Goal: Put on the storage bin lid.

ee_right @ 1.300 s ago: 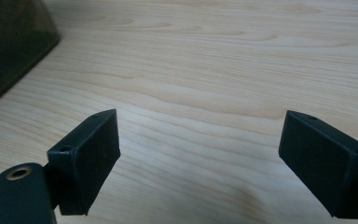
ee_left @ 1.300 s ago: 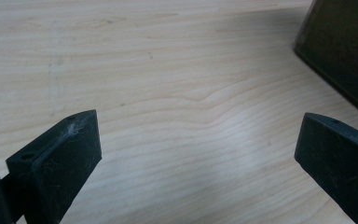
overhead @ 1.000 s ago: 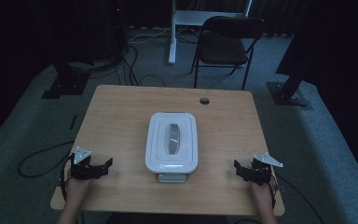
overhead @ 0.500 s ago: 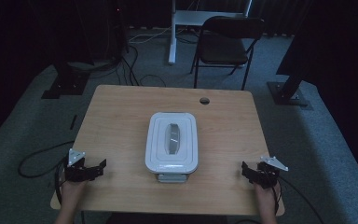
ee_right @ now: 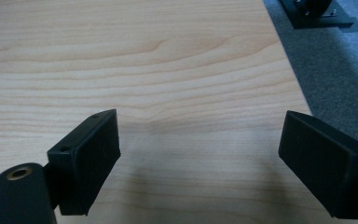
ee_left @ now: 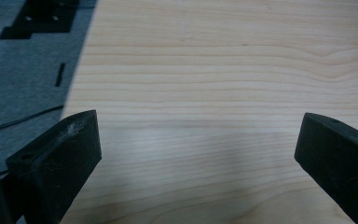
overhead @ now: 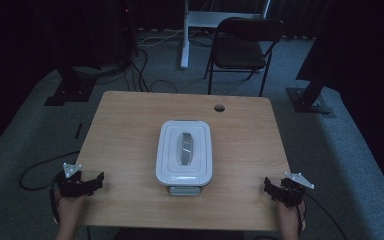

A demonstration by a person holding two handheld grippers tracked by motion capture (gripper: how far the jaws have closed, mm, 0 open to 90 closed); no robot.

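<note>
Hiding contents: lidded container (overhead: pixel 184 156), grippers apart.

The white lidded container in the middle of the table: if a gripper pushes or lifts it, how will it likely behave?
The container looks like rigid plastic, so it should hold its shape. It sits low and flat on the table, so a push would probably slide it, not tip it. Its smooth lid may be slippery for jaws; the handle-like strip on top looks the surer hold. Its weight cannot be judged with the lid on.
</note>
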